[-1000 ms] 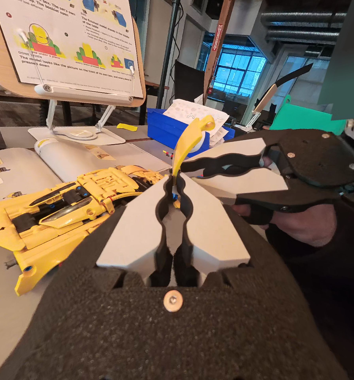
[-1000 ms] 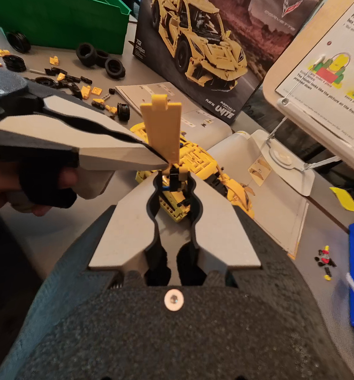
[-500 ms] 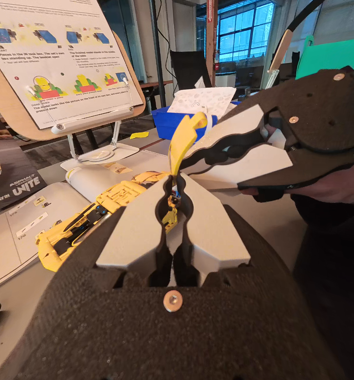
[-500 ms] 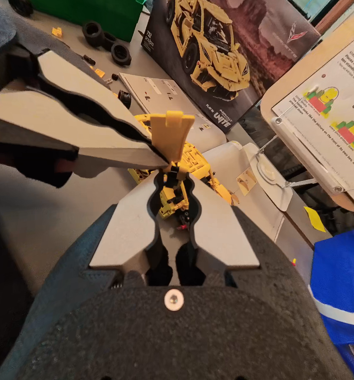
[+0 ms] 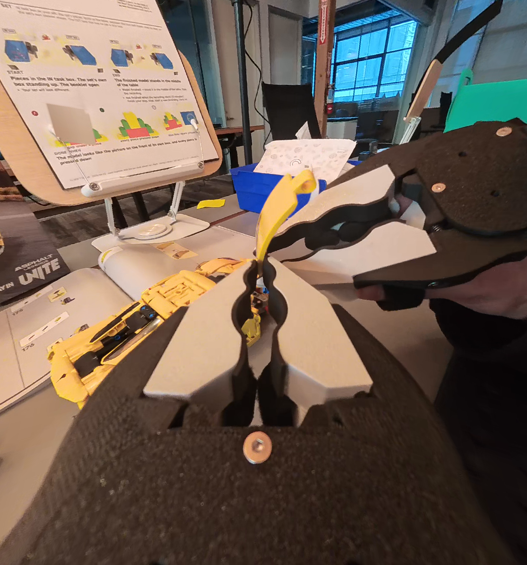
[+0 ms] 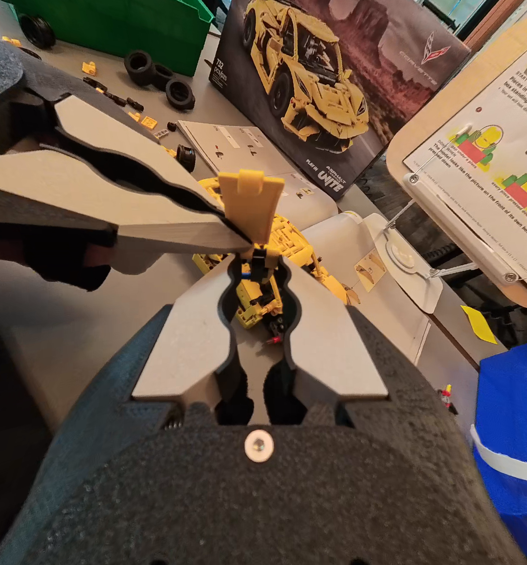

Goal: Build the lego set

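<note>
lego panel (image 6: 250,208), a yellow curved piece with a small black connector at its foot, stands upright, pinched at its lower end by both tools. left gripper (image 5: 260,264) has its jaws pressed together on the panel's base; right gripper (image 6: 257,260) meets it from the side, tips closed on the black connector. below them the half-built yellow car (image 5: 140,324) lies on the grey table (image 6: 57,321), partly over an open instruction booklet (image 5: 26,330). loose black tyres (image 6: 161,79) lie near the set's box (image 6: 332,85).

Blue bin (image 5: 256,189), green bin (image 6: 118,27)
</note>
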The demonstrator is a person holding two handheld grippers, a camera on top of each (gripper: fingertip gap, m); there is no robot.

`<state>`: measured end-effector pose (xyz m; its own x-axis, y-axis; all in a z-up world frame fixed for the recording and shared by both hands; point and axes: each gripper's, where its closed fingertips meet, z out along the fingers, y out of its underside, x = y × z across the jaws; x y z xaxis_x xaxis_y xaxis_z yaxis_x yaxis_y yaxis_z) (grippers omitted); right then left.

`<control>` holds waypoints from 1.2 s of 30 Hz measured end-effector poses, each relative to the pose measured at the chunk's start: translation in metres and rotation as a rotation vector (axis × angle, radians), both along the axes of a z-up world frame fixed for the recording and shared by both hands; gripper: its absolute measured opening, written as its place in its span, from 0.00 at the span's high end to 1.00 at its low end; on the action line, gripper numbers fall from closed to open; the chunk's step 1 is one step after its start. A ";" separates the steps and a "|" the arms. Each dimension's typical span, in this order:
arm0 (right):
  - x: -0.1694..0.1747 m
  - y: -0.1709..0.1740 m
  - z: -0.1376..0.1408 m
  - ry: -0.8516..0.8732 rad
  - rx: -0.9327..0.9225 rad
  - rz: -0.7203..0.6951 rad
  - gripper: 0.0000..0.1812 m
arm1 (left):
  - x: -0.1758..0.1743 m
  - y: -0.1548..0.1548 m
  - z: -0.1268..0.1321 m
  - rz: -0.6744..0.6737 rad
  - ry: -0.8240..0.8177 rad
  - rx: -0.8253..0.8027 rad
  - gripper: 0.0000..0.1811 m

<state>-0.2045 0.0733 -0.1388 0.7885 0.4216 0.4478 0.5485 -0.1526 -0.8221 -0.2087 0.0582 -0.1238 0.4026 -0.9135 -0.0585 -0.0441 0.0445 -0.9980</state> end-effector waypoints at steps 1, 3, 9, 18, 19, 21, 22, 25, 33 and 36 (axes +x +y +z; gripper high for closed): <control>0.000 0.000 0.001 -0.003 0.011 0.000 0.88 | 0.000 0.000 0.001 0.006 -0.006 0.000 0.99; 0.000 0.001 0.003 -0.012 0.028 0.004 0.89 | -0.001 0.001 0.002 0.010 -0.023 -0.019 0.99; -0.001 0.003 0.003 -0.057 0.079 0.006 0.88 | -0.003 0.004 0.001 -0.059 -0.127 -0.218 0.99; 0.003 -0.001 0.001 -0.129 0.048 -0.025 0.92 | -0.001 0.002 0.001 0.027 -0.020 -0.012 0.98; 0.003 -0.002 0.000 -0.150 0.052 -0.026 0.91 | -0.001 0.002 0.000 0.020 -0.025 -0.027 0.98; 0.002 -0.002 0.001 -0.164 0.066 -0.005 0.92 | -0.003 0.002 0.001 -0.016 -0.070 -0.101 0.99; 0.000 -0.003 0.004 -0.134 0.074 0.019 0.92 | -0.004 0.001 0.004 -0.045 -0.102 -0.125 0.99; -0.001 -0.007 0.012 -0.041 0.093 0.073 0.92 | -0.005 -0.005 0.011 -0.160 -0.186 -0.212 0.99; 0.001 -0.004 0.012 -0.119 0.177 0.019 0.91 | -0.004 -0.002 0.010 -0.093 -0.146 -0.148 0.99; -0.003 -0.004 0.009 -0.082 0.145 0.043 0.86 | -0.004 -0.002 0.009 -0.082 -0.142 -0.155 0.99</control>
<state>-0.2080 0.0690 -0.1296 0.7295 0.3810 0.5680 0.6178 -0.0107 -0.7863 -0.2126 0.0563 -0.1152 0.3205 -0.9373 0.1367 0.0948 -0.1118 -0.9892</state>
